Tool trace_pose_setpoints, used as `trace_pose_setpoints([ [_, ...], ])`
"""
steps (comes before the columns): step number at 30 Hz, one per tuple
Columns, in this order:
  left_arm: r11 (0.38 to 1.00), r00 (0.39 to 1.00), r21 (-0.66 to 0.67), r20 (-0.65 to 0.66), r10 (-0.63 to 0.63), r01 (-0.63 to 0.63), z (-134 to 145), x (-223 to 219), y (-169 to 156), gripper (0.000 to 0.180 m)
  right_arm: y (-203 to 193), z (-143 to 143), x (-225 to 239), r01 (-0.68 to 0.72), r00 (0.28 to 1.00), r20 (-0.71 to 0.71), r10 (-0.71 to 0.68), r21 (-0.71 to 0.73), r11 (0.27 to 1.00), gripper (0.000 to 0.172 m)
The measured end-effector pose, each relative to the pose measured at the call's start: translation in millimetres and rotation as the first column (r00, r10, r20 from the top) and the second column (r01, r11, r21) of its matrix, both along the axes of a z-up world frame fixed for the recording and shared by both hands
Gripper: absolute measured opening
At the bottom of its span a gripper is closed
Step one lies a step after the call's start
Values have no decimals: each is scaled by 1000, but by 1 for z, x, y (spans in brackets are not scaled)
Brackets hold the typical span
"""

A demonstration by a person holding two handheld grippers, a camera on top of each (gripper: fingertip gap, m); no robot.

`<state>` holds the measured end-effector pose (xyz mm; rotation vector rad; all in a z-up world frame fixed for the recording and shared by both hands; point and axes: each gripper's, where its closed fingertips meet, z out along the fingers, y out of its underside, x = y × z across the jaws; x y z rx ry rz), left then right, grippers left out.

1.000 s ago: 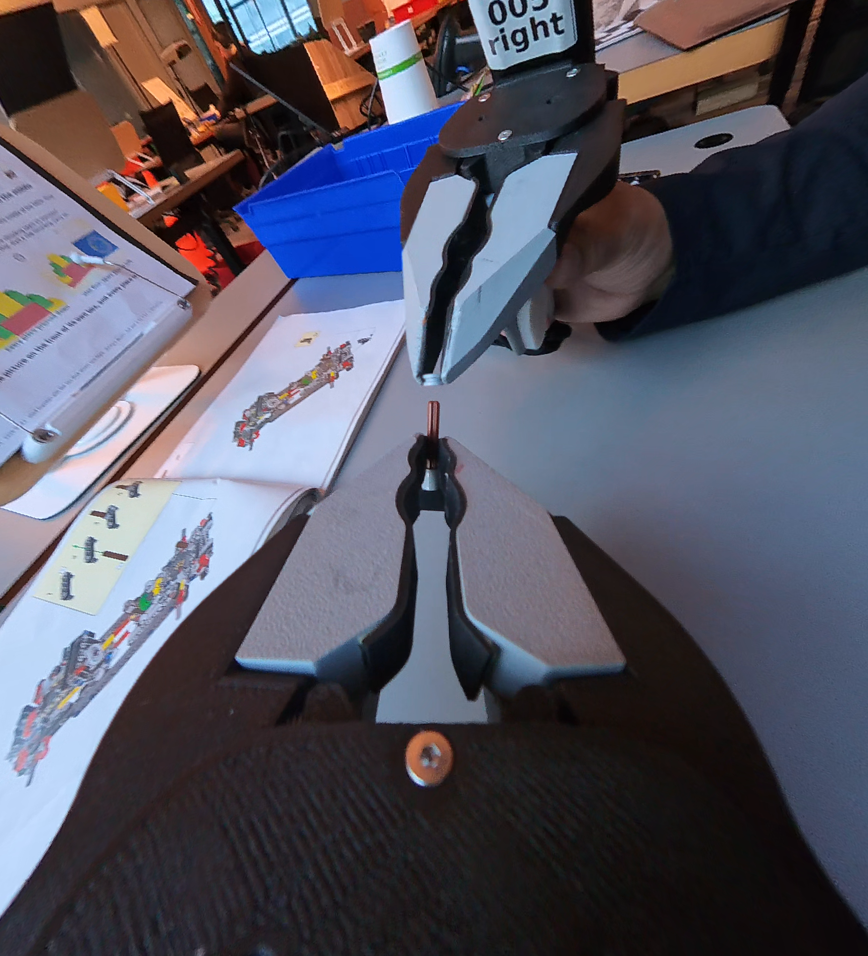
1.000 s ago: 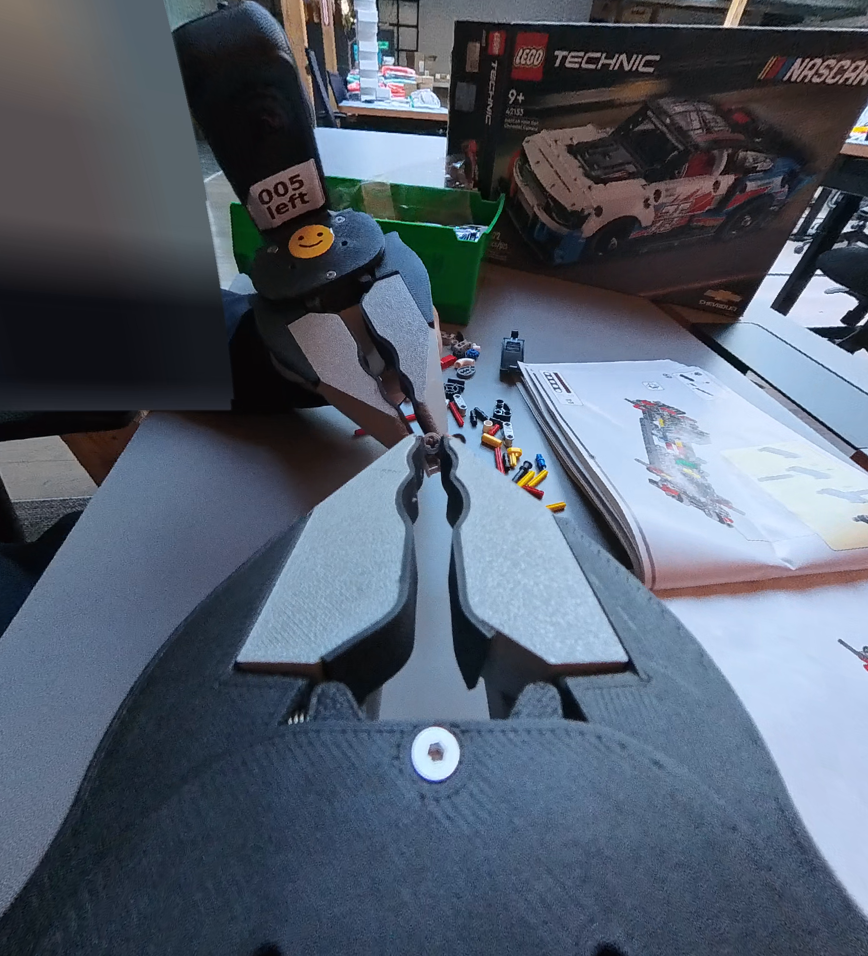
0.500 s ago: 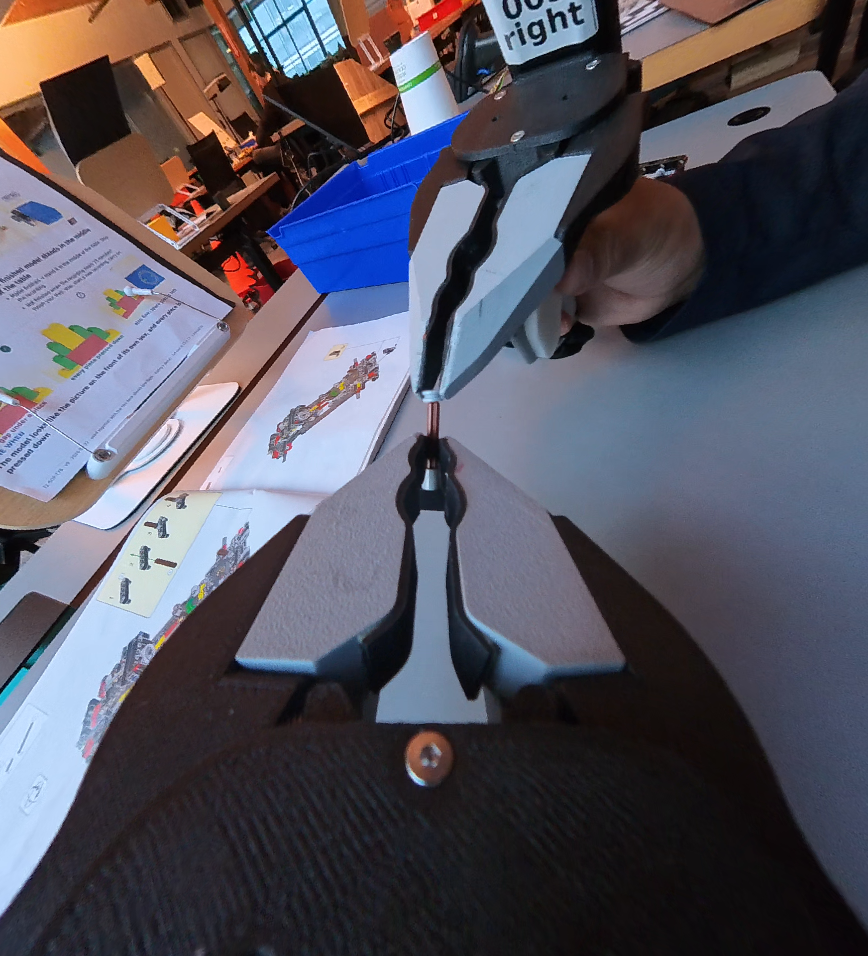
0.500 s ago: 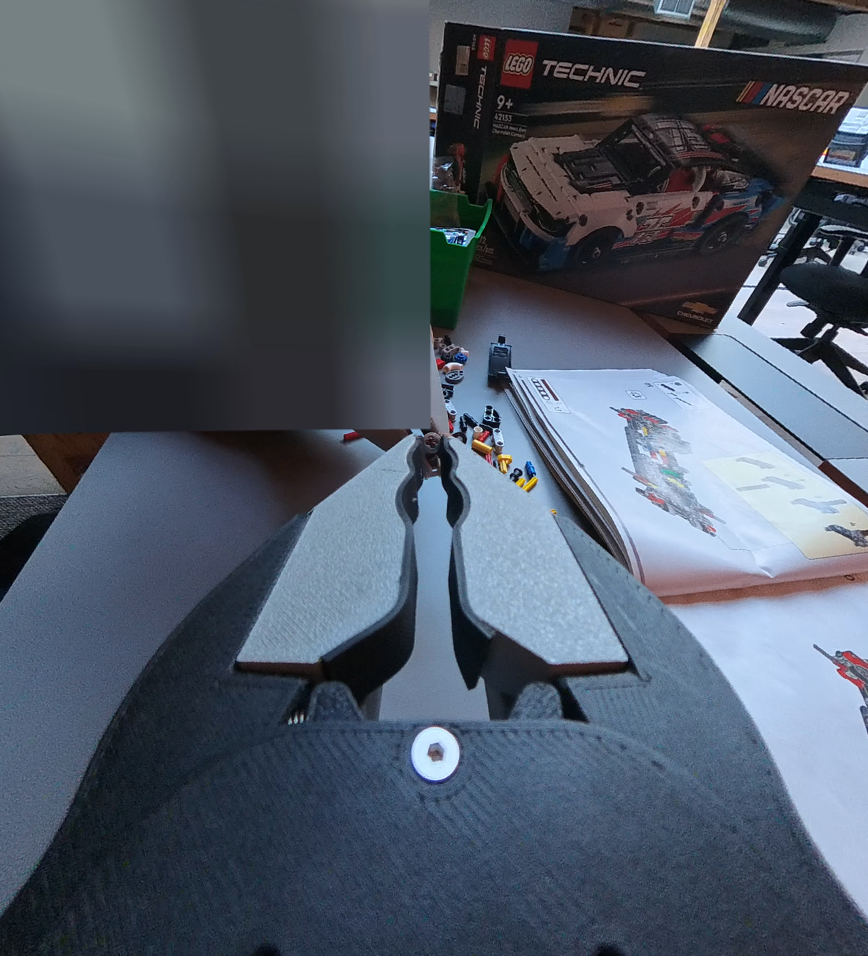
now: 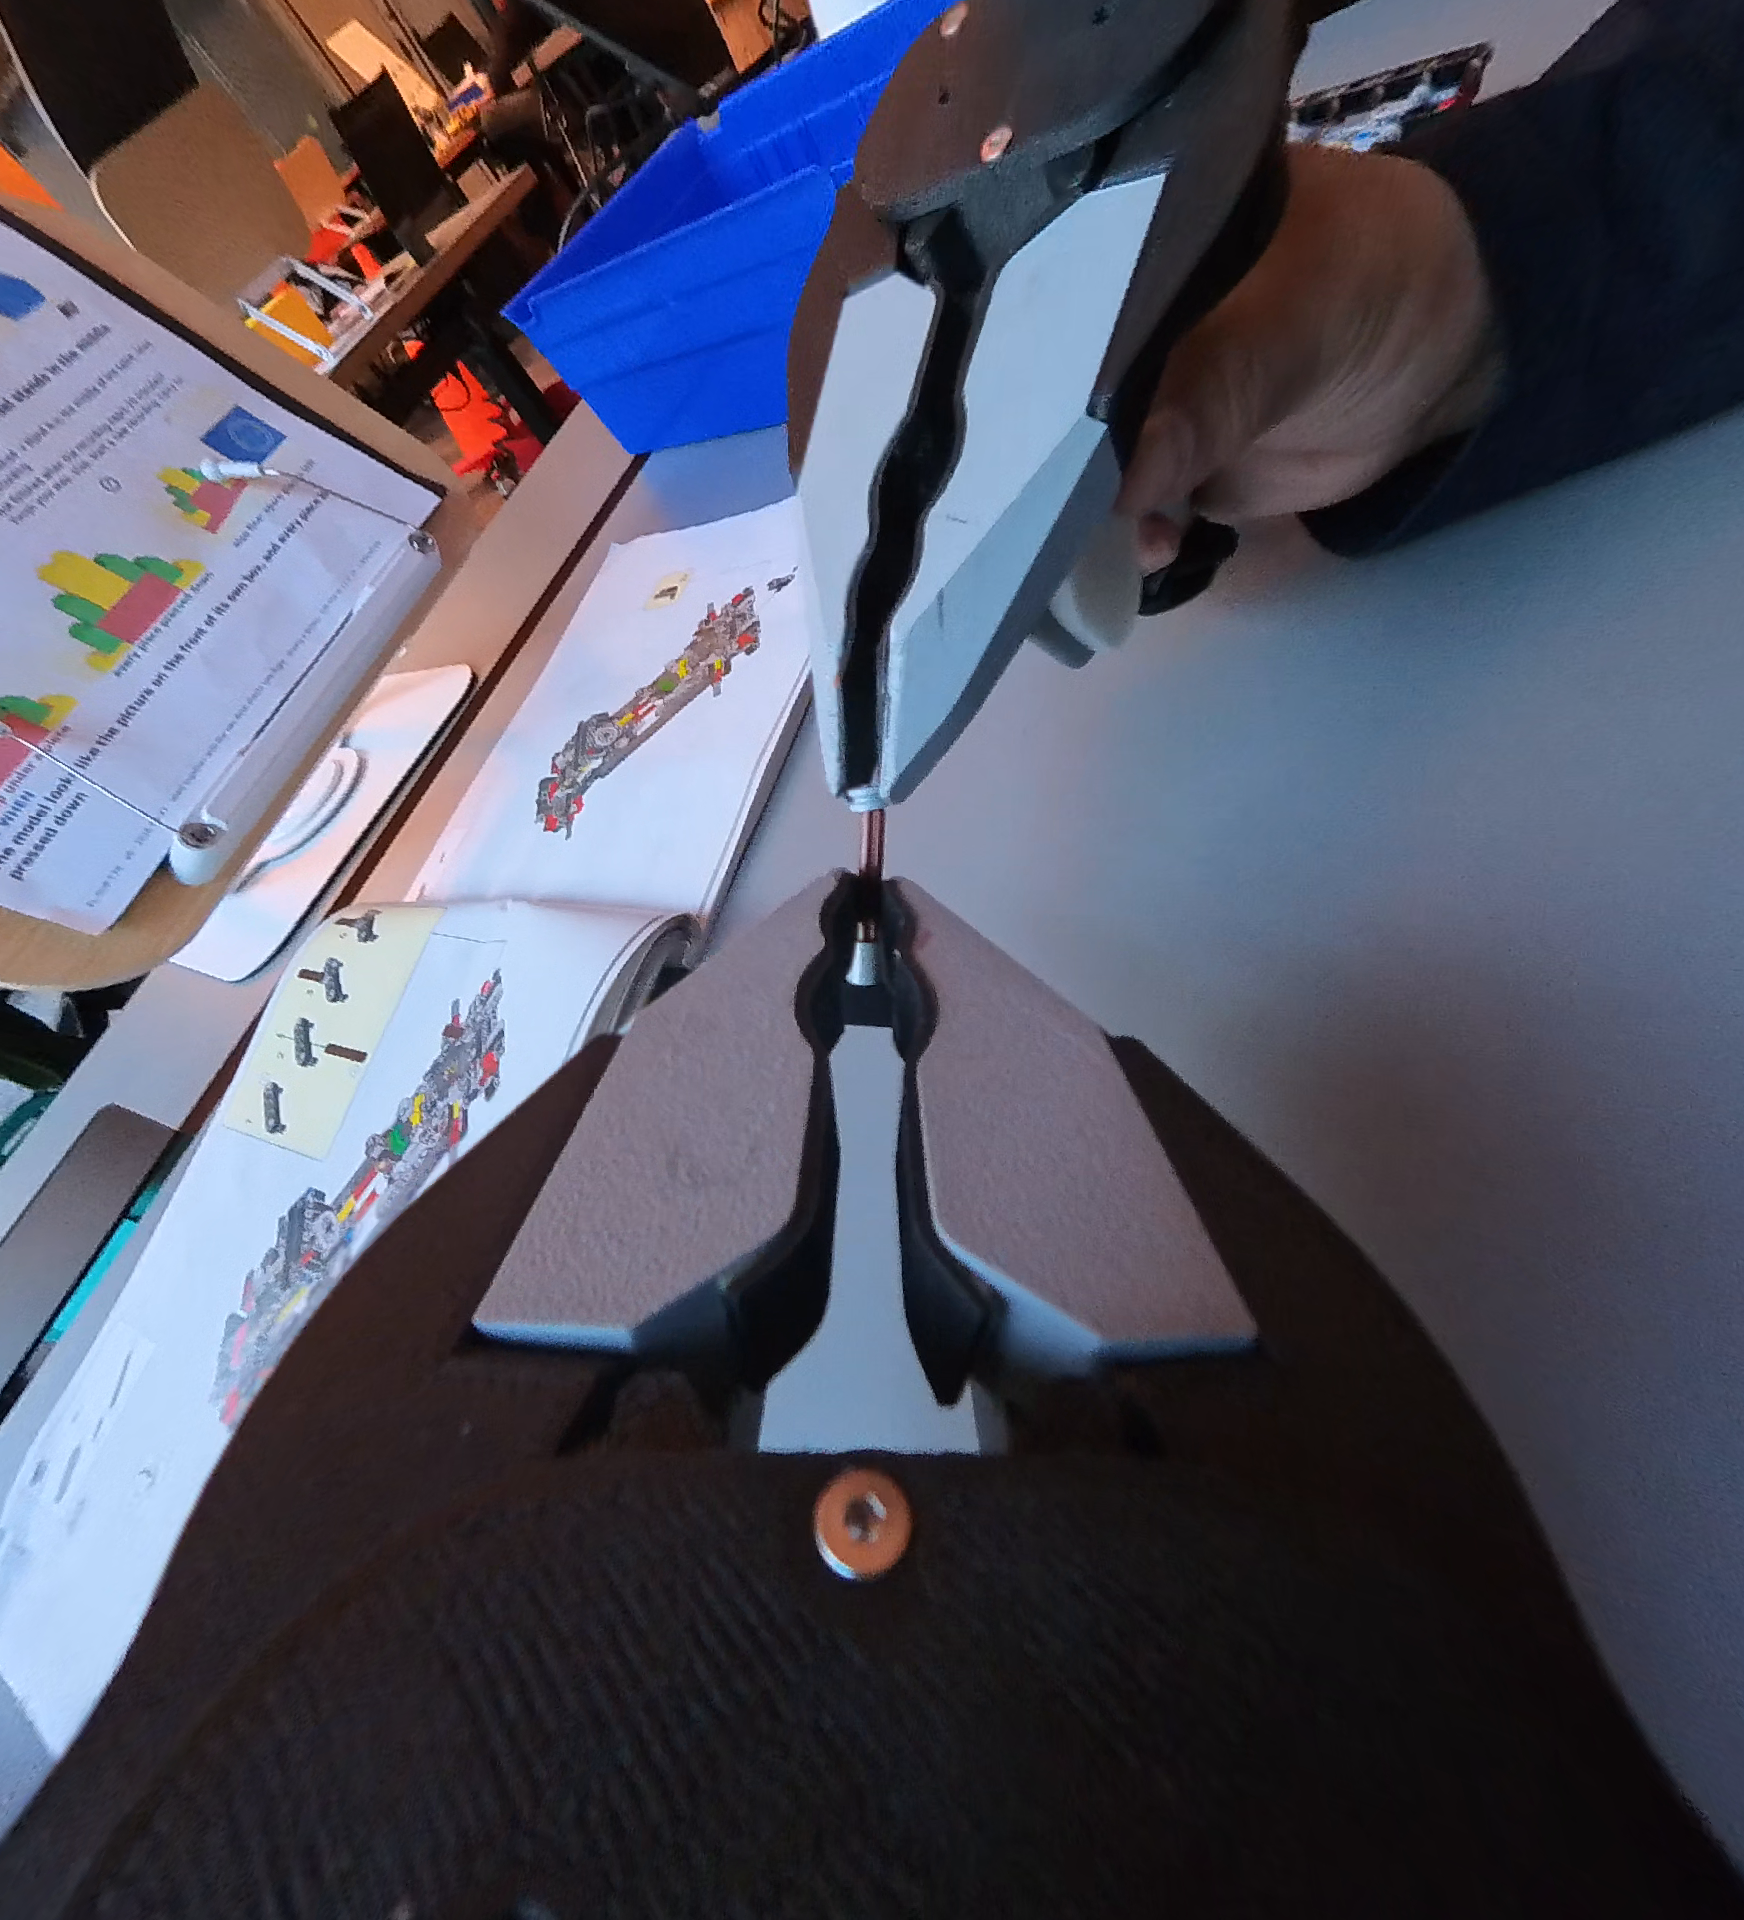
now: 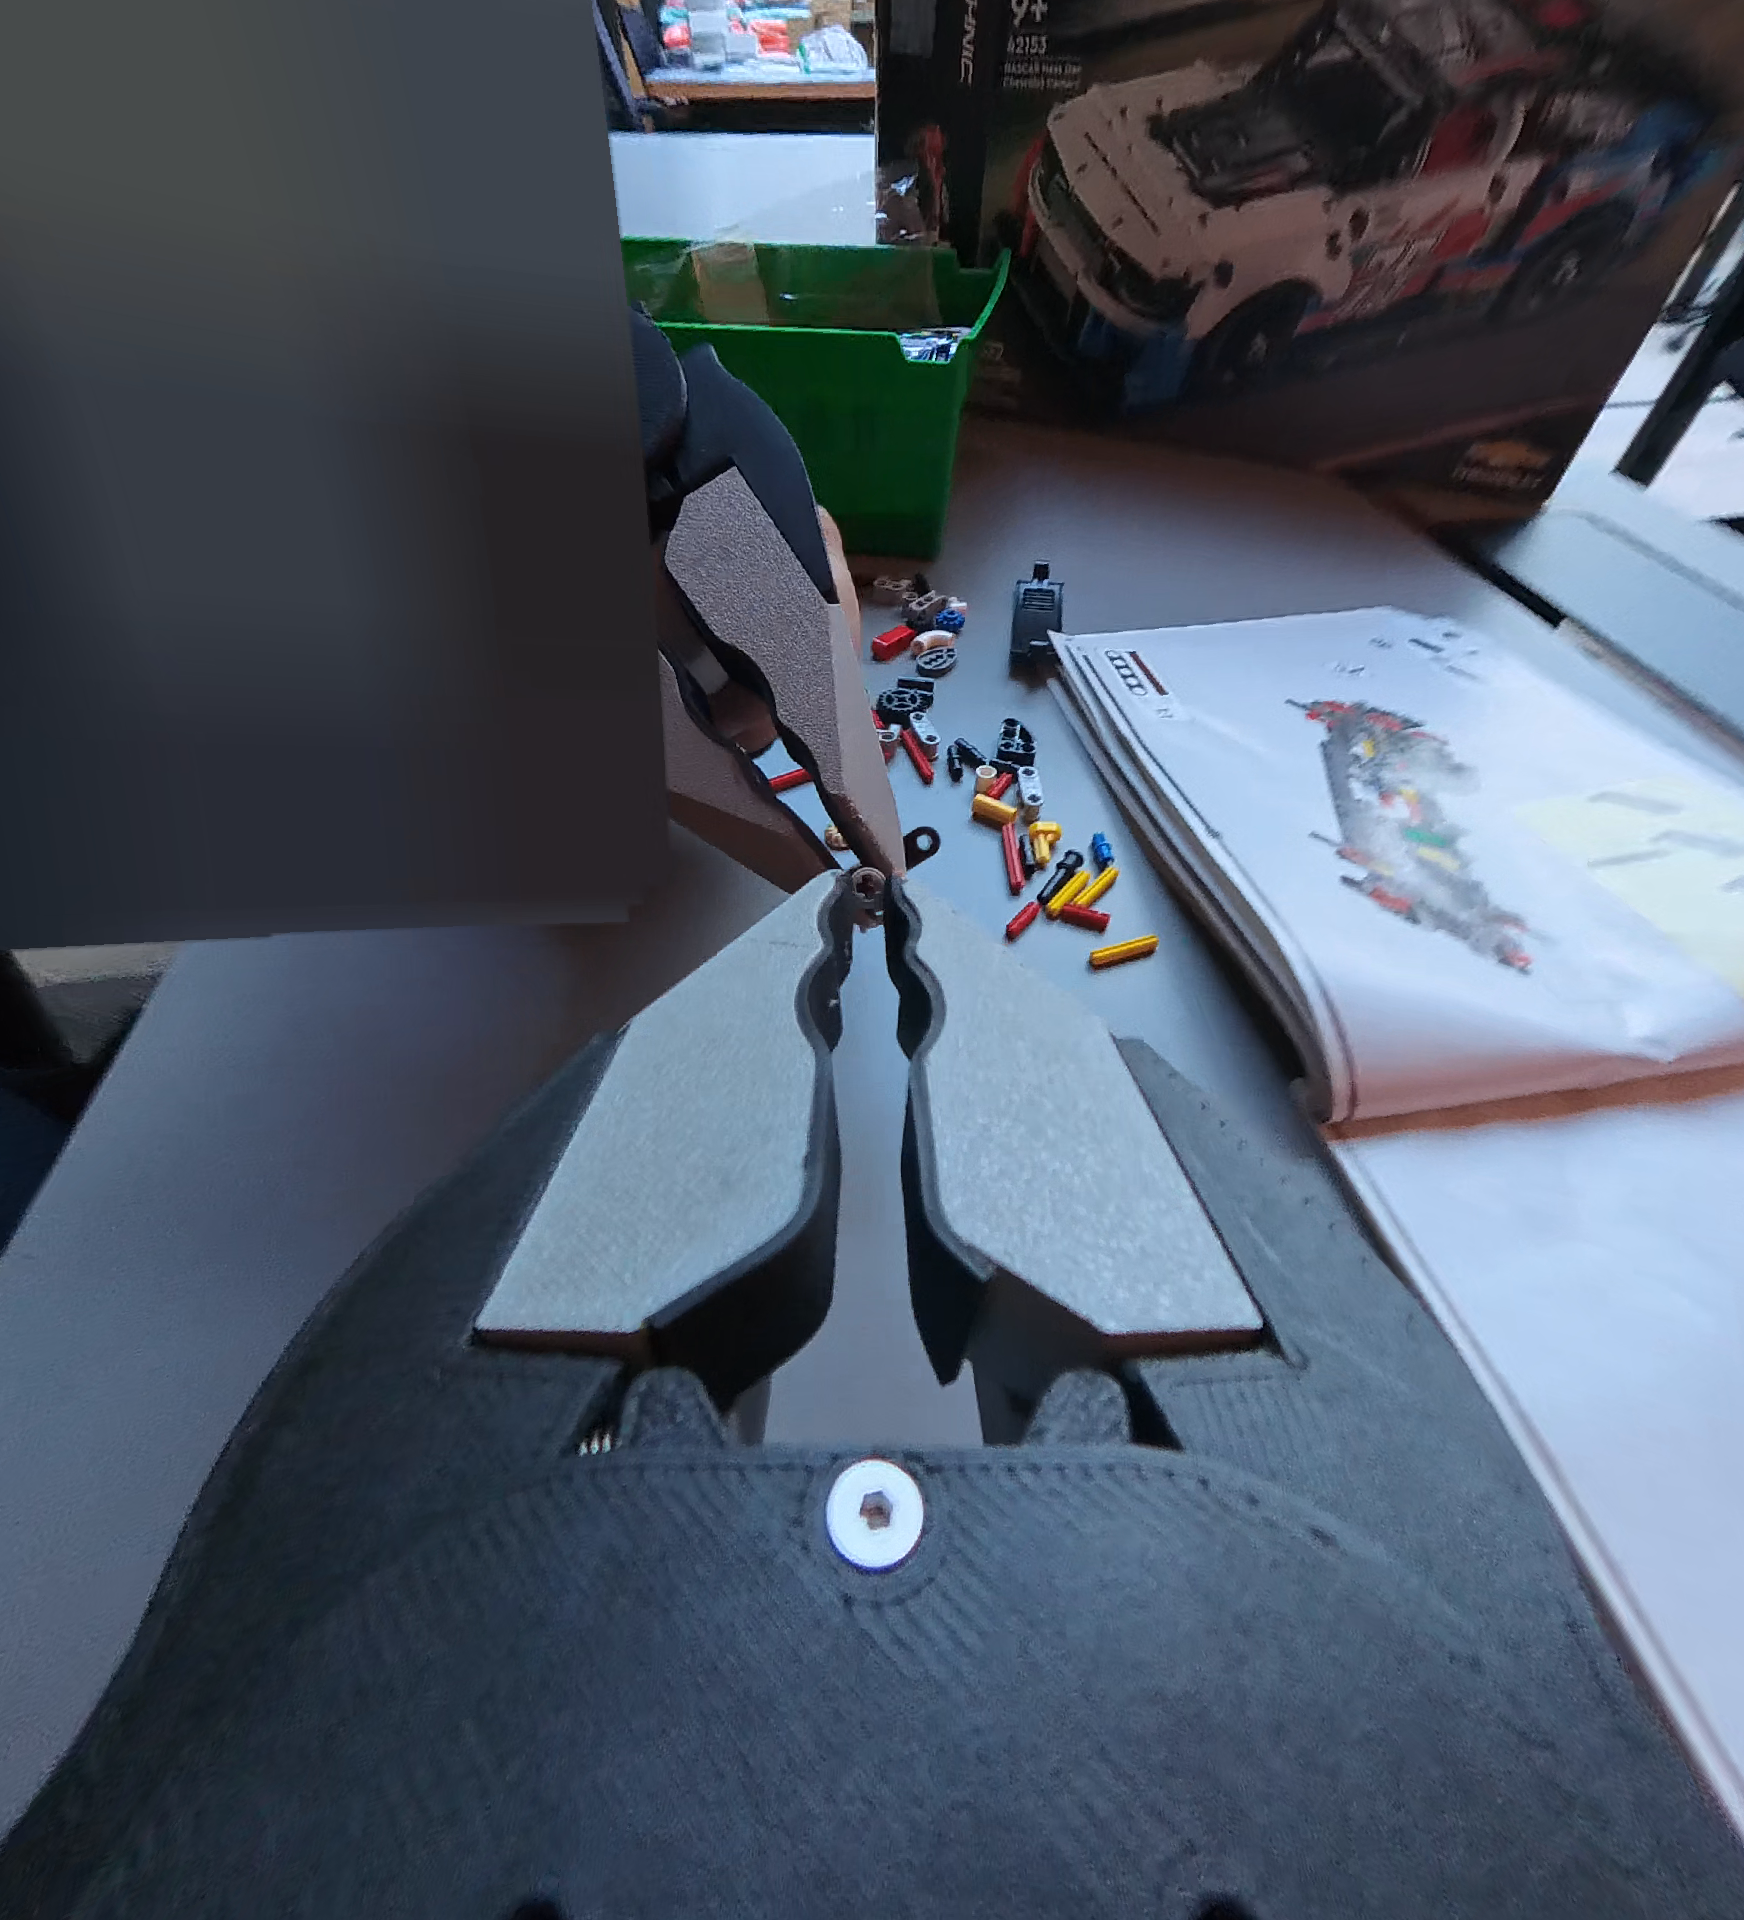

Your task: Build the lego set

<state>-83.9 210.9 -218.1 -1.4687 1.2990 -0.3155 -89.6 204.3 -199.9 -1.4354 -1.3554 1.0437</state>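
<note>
L tongs (image 5: pixel 869 883) clamp brown axle (image 5: pixel 872 844), R tongs (image 6: pixel 869 891) clamp grey bush (image 6: pixel 864 886); green bin (image 6: pixel 826 353) holds bags.

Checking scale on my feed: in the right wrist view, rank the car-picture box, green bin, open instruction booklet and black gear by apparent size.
1. Car-picture box, cropped.
2. Open instruction booklet; nearer, so its lead over the bin is unsure.
3. Green bin, partly hidden.
4. Black gear.

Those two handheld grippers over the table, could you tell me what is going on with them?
A person holds a gripper in each hand, tip to tip above the grey table. The left gripper has its jaws shut on a thin reddish-brown axle; the right gripper pinches a small light grey ring-shaped piece that meets the axle's far end. Loose small building pieces, an open instruction booklet, a green bin and the set's box lie beyond.
</note>
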Motion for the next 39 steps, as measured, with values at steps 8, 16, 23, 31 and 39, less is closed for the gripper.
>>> trace_pose_setpoints([
  [8, 988, 995, -156, 101, 16, 0, 0, 2, 1, 2, 3, 1, -2, 11, 999, -46, -13, -49, 999, 2],
  [16, 973, 986, -230, 164, 33, 6, 0, 3, 2, 1, 3, 2, -5, 46, 998, -35, -46, 5, 999, 2],
  [23, 993, 998, -110, 47, 51, -46, -4, 0, 5, 2, 3, -5, -6, 28, 999, -25, -30, -61, 998, 2],
  [31, 995, 998, -82, -20, 57, -59, -11, 0, 4, 2, 5, -14, -6, 23, 997, 72, -25, 24, 999, 3],
  [39, 999, 999, -53, 45, 2, 0, -4, 2, 1, 1, -2, -5, -3, 34, 994, 96, -55, 206, 978, 3],
])
